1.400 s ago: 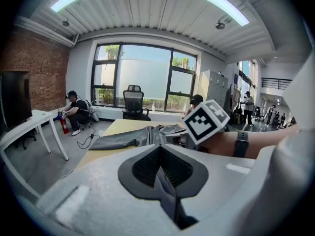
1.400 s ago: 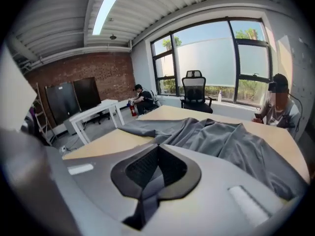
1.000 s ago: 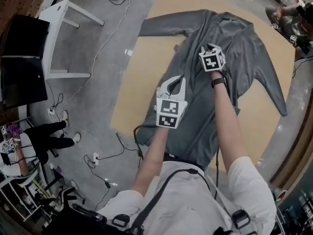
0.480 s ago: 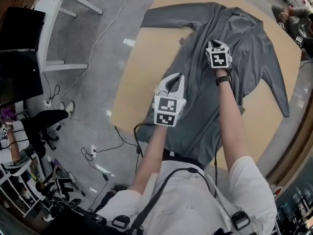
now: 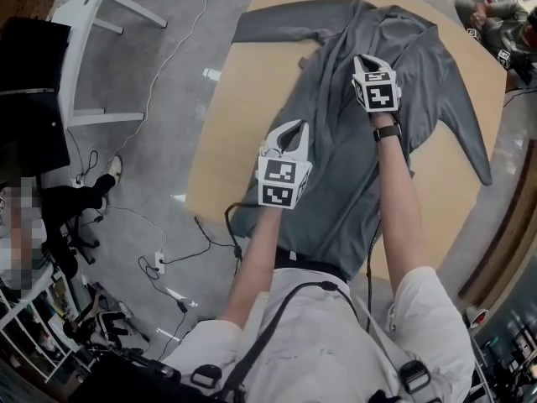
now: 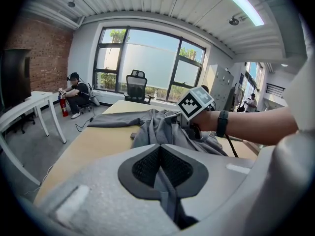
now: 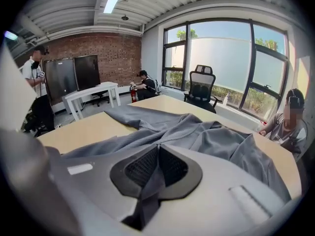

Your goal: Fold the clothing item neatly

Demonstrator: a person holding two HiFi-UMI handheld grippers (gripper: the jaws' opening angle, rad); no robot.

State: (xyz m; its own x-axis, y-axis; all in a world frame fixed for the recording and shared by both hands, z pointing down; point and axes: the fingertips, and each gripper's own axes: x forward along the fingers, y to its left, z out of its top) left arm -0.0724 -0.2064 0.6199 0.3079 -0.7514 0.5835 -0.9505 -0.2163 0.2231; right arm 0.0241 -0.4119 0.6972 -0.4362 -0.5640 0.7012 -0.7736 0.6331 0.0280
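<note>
A grey long-sleeved shirt [image 5: 336, 200] lies spread on the tan table [image 5: 243, 124], one sleeve reaching left and the other down the right side. My left gripper [image 5: 292, 133] is over the shirt's left edge, shut, with a thin fold of grey cloth [image 6: 162, 191] pinched between its pads. Farther up, near the collar, my right gripper [image 5: 362, 60] finishes closing its jaws, and a dark fold of the shirt [image 7: 147, 195] is pressed between its pads. In the left gripper view the right gripper [image 6: 182, 119] shows on the bunched cloth [image 6: 157, 127].
A white side table [image 5: 92, 23] and a black screen [image 5: 33, 99] stand at the left, with cables [image 5: 168, 259] across the grey floor. A seated person [image 5: 495, 23] is at the table's far right corner. An office chair [image 7: 203, 85] stands by the window.
The right gripper has edged a little farther up the shirt toward the collar. The left gripper stays on the shirt's left edge. The head view has shifted slightly.
</note>
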